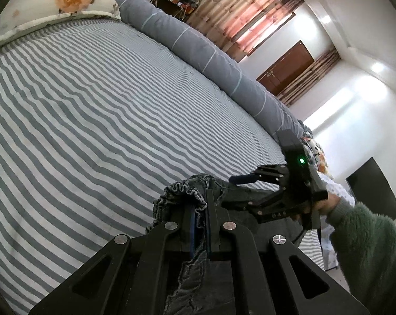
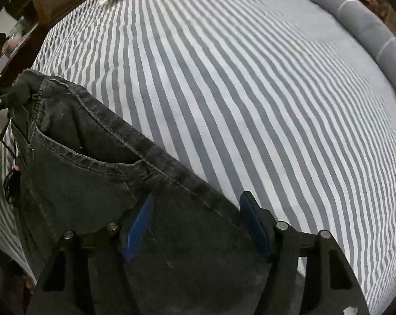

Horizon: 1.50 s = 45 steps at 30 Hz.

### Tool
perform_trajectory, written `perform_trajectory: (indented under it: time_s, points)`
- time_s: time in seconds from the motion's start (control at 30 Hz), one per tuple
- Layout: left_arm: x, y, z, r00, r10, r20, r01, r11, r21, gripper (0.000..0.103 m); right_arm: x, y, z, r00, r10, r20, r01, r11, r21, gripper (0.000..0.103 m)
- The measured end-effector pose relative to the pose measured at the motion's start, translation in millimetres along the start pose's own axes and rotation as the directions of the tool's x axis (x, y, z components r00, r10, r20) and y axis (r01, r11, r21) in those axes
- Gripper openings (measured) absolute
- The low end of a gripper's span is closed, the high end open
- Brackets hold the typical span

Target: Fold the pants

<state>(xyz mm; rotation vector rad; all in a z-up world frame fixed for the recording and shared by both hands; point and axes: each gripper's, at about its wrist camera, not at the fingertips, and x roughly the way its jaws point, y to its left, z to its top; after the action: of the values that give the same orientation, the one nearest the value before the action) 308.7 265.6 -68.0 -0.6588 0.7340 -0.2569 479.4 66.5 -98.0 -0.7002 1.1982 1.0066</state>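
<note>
Dark grey jeans [image 1: 182, 191] hang over the striped bed [image 1: 93, 105]. My left gripper [image 1: 200, 210] is shut on their gathered elastic waistband. To its right, a hand in a fuzzy green sleeve [image 1: 368, 236] holds my right gripper [image 1: 228, 191], its fingers on either side of the waist fabric. In the right wrist view the jeans [image 2: 93, 183] stretch from my left gripper [image 2: 11, 94] at the far left down to my right gripper [image 2: 195, 218]. The waistband edge lies between its blue pads [image 2: 139, 228], which stand apart without pinching it.
A floral pillow [image 1: 53, 2] lies at the head of the bed and a rolled grey duvet [image 1: 198, 42] runs along its far side. Striped sheet [image 2: 250, 92] spreads beyond the jeans. Curtains, a wooden door and white walls stand behind.
</note>
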Motion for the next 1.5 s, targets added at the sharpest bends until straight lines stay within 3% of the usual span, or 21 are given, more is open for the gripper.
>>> perform_trajectory:
  time_s: [0.13, 0.17, 0.5, 0.63, 0.9, 0.97, 1.07, 1.13, 1.2, 1.5]
  points:
    - [0, -1, -1, 1.000, 0.007, 0.007, -0.007, 1.000, 0.003, 0.005, 2, -22, -10, 0.997, 0.035, -0.064, -0.033, 0.999, 0.024, 0.056]
    - [0, 0, -1, 1.000, 0.007, 0.010, -0.007, 1.000, -0.004, 0.005, 1, -29, -17, 0.992, 0.054, -0.116, -0.046, 0.996, 0.073, 0.056]
    - [-3, 9, 0, 0.999, -0.027, 0.043, 0.030, 0.998, -0.061, 0.005, -30, -109, -123, 0.975, -0.057, -0.214, 0.105, 0.971, 0.216, 0.055]
    - [-2, 10, 2, 0.999, -0.009, 0.044, 0.013, 0.996, -0.083, 0.005, -42, -127, -154, 0.975, -0.085, -0.205, 0.132, 0.965, 0.228, 0.055]
    - [8, -7, 0, 0.994, 0.098, 0.037, -0.096, 0.994, -0.049, 0.005, -46, -126, -175, 0.979, -0.095, -0.180, 0.125, 0.978, 0.166, 0.055]
    - [10, -13, -1, 0.989, 0.139, 0.041, -0.138, 0.990, -0.025, 0.005, -47, -130, -176, 0.979, -0.097, -0.180, 0.128, 0.977, 0.170, 0.050]
    - [13, -16, -2, 0.984, 0.174, 0.030, -0.174, 0.985, -0.021, 0.005, -45, -123, -175, 0.977, -0.127, -0.172, 0.158, 0.971, 0.181, 0.034]
    - [16, -18, -1, 0.980, 0.196, 0.023, -0.196, 0.981, -0.015, 0.005, -49, -116, -177, 0.973, -0.164, -0.163, 0.192, 0.966, 0.175, 0.018]
    - [17, -20, 0, 0.978, 0.207, 0.013, -0.207, 0.978, -0.017, 0.005, -53, -108, -181, 0.963, -0.214, -0.163, 0.241, 0.957, 0.164, 0.011]
    - [8, -33, 7, 0.969, 0.248, -0.015, -0.248, 0.968, 0.026, 0.005, -80, -56, -201, 0.919, -0.357, -0.168, 0.384, 0.908, 0.169, 0.003]
